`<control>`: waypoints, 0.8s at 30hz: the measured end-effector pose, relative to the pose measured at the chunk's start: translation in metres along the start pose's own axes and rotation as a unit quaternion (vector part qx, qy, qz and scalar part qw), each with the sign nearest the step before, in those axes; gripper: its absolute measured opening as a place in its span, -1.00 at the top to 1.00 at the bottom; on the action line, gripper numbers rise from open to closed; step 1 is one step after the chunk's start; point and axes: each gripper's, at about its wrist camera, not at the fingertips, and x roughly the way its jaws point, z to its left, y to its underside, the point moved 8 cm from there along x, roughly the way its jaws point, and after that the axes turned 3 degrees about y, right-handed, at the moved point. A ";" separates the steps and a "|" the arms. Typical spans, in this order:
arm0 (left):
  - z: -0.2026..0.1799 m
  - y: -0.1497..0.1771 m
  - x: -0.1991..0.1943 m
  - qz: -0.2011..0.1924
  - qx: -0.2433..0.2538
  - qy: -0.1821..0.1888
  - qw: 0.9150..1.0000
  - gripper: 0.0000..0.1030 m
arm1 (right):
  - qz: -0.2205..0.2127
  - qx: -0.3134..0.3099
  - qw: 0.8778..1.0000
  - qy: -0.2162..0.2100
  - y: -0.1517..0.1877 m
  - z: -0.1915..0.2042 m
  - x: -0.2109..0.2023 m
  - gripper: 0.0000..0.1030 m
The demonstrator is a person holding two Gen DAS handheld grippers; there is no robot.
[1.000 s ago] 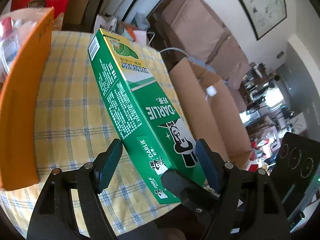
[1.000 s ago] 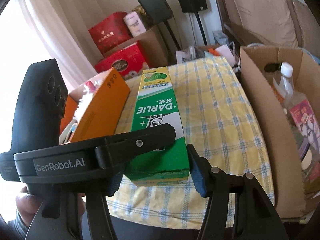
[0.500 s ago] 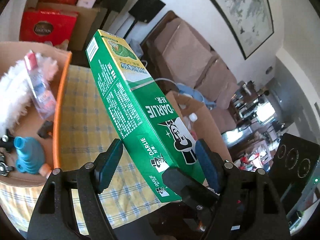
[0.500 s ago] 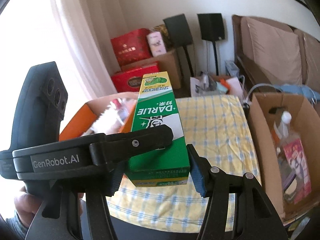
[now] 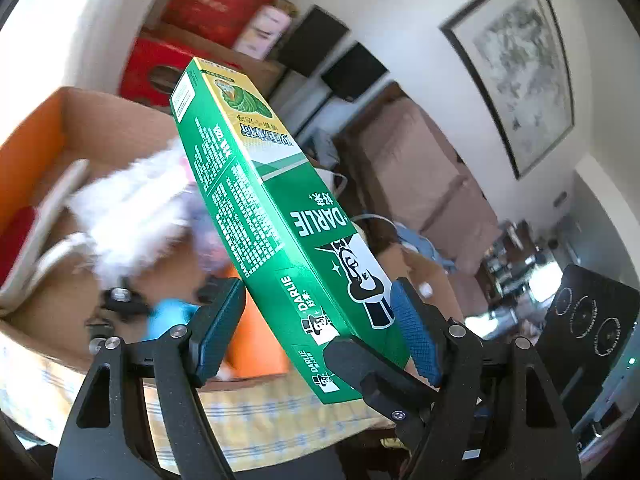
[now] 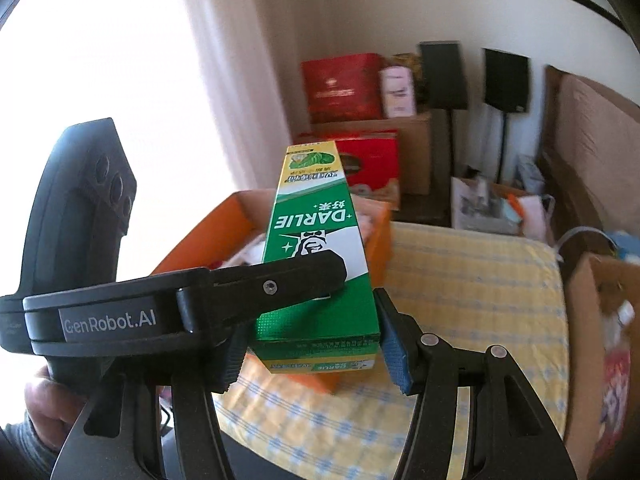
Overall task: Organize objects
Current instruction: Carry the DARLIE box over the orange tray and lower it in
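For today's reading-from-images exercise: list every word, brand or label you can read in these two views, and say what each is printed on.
"DARLIE": front of the green toothpaste box, repeated small on its side.
"GenRobot.AI": plate on the left gripper.
Chinese characters beside "DARLIE" and the fine print on the box side: too small to read.
Gold print on the red gift boxes: blurred.

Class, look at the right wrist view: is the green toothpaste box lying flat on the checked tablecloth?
No. The green toothpaste box is held up in the air, above the orange box and the checked tablecloth.
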 end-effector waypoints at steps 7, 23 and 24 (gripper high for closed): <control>0.062 -0.013 -0.019 -0.023 -0.039 -0.030 0.999 -0.39 | 0.027 -0.033 0.998 -0.047 -0.005 0.045 0.047 -0.15; 0.123 -0.006 -0.007 -0.016 -0.059 -0.056 0.997 -0.38 | 0.077 -0.082 0.992 -0.059 0.019 0.076 0.116 -0.13; 0.125 -0.006 -0.007 -0.017 -0.057 -0.059 0.997 -0.38 | 0.079 -0.080 0.992 -0.059 0.020 0.073 0.119 -0.13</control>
